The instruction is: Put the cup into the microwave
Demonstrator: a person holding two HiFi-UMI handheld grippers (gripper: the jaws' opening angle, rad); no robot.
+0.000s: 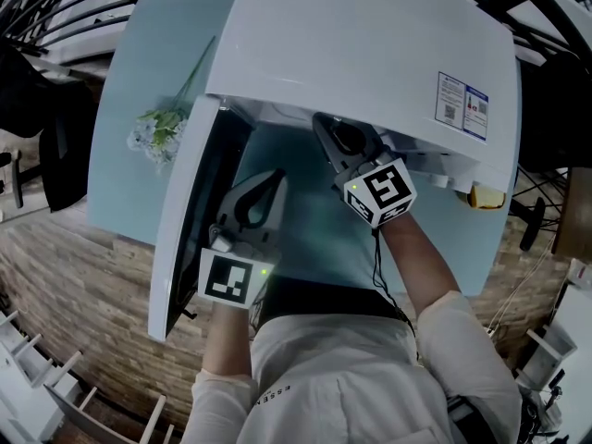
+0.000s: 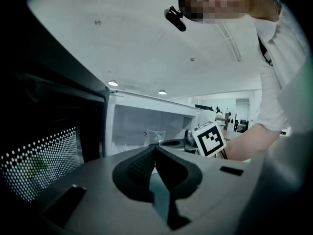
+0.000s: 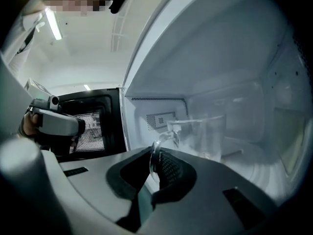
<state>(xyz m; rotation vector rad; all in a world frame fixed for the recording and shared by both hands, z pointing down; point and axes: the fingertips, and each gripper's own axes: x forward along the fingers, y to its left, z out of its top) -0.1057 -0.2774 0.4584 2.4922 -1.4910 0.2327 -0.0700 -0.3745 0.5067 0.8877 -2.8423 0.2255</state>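
The white microwave [image 1: 370,54] stands on the table with its door [image 1: 190,220] swung open to the left. A clear glass cup [image 3: 205,136] is inside the cavity, low over its floor. My right gripper [image 3: 156,163] reaches into the cavity and is shut on the cup's handle [image 3: 155,153]. The cup [image 2: 155,136] also shows in the left gripper view, deep in the cavity. In the head view the microwave's top hides the cup and the right gripper's fingertips. My left gripper [image 1: 275,178] hovers in front of the opening beside the door, shut with nothing held.
The light blue table [image 1: 129,72] carries a bunch of pale flowers [image 1: 157,132] left of the microwave. A small yellow object [image 1: 486,195] sits by the microwave's right front corner. The open door's dark perforated window [image 2: 39,165] is close on the left gripper's left.
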